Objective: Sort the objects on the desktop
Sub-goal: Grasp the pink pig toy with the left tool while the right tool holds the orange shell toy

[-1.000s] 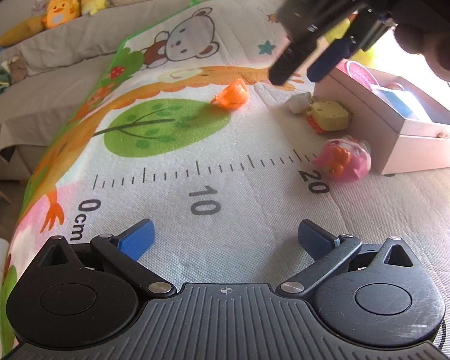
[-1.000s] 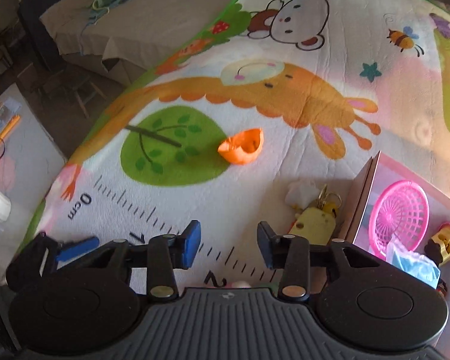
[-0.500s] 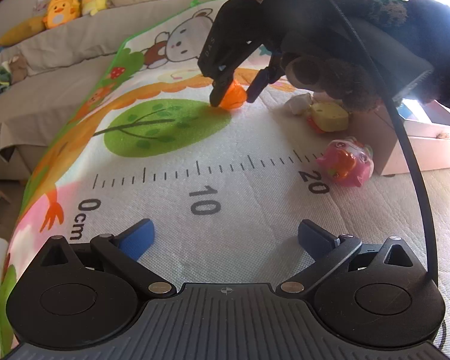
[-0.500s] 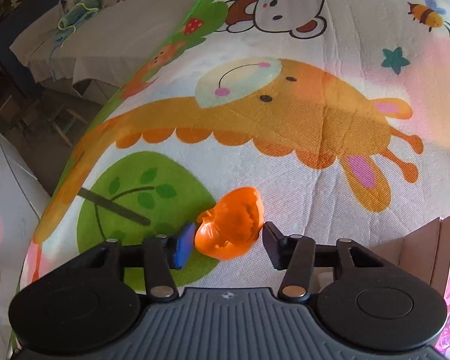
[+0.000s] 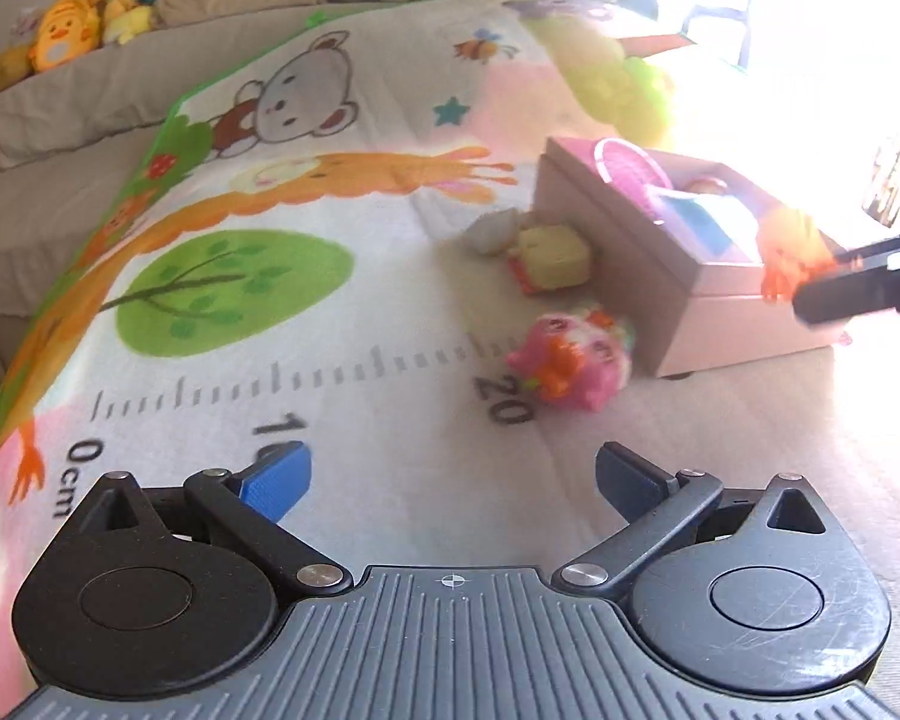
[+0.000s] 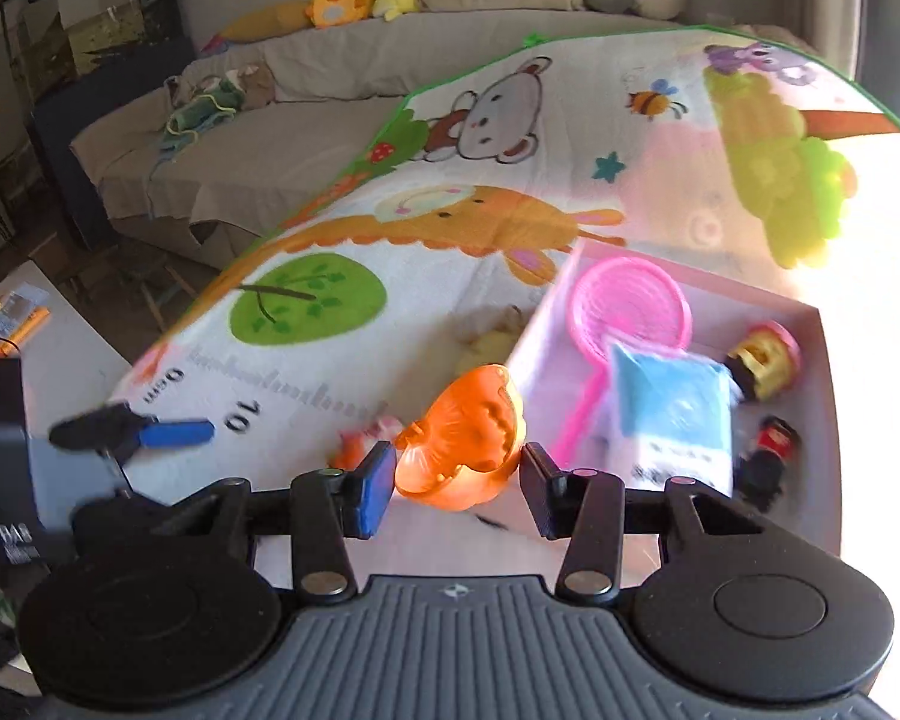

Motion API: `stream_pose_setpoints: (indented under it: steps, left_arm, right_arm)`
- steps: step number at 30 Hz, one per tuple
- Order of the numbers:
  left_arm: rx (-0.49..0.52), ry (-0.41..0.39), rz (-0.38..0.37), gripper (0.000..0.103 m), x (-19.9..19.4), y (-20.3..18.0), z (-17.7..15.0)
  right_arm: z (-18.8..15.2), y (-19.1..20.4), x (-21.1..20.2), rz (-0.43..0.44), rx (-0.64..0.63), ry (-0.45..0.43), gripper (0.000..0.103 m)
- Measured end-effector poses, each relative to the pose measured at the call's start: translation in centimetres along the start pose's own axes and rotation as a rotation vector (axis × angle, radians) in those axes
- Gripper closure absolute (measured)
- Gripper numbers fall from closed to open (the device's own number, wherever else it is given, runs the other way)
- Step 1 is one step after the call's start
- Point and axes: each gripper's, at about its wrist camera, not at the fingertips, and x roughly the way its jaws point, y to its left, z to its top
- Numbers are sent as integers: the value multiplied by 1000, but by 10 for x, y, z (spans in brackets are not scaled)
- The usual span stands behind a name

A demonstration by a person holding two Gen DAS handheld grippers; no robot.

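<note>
Now, from the left: the left gripper (image 5: 453, 483) hovers low over the mat (image 5: 342, 360) with fingers spread wide and nothing between them. Near it lie the pink toy (image 5: 570, 363) and yellow toy (image 5: 552, 252), both just beside the box (image 6: 810, 324). The right gripper (image 6: 453, 483) pinches the orange toy (image 6: 465, 441) between partly closed fingers, raised by the box's near wall. To do this well, I'd carry it clear over the wall, above a bare patch beside the pink net (image 6: 627, 312), then part the fingers low
</note>
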Motion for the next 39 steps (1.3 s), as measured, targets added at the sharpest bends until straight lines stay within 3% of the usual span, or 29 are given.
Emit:
stream_pose_setpoints:
  steps: [4,8,10,13,16,21,23,25,28,30,33,36,39]
  left_arm:
    - [75,-3,-4,0,18,-32,17]
    - [124,18,35,2,41,-49,26]
    - [136,36,57,32,48,-51,28]
    - [115,52,58,44,48,-46,29]
    - [147,57,54,46,37,-47,23]
    - [221,89,-83,42,2,-54,-4]
    - [233,94,-98,40,-9,-56,-13]
    - [251,80,-30,26,-15,-56,-20]
    - [262,59,90,23,-18,-49,-23]
    - [242,64,128,21,-18,-39,-20]
    - [223,91,28,10,-21,-29,-18]
    - [244,72,-83,7,-29,-36,-21]
    - [271,65,-95,7,-26,-51,-20]
  right_arm:
    - [-48,-18,-3,-24,60,40,58]
    - [-79,-23,-4,-78,89,5,55]
    - [-88,-26,-6,-59,128,-20,50]
    - [-96,-29,-10,-48,177,-56,39]
    - [-100,-31,-11,-63,184,-73,35]
    - [-107,-31,-12,-84,184,-81,27]
    - [-109,-30,-12,-90,183,-83,22]
    - [-111,-28,-12,-92,179,-85,21]
    - [-113,-24,-12,-94,173,-91,18]
    - [-114,-23,-13,-96,171,-93,17]
    - [-115,-23,-13,-94,175,-97,17]
    - [-116,-23,-15,-96,170,-101,15]
    - [-114,-22,-16,-104,147,-104,15]
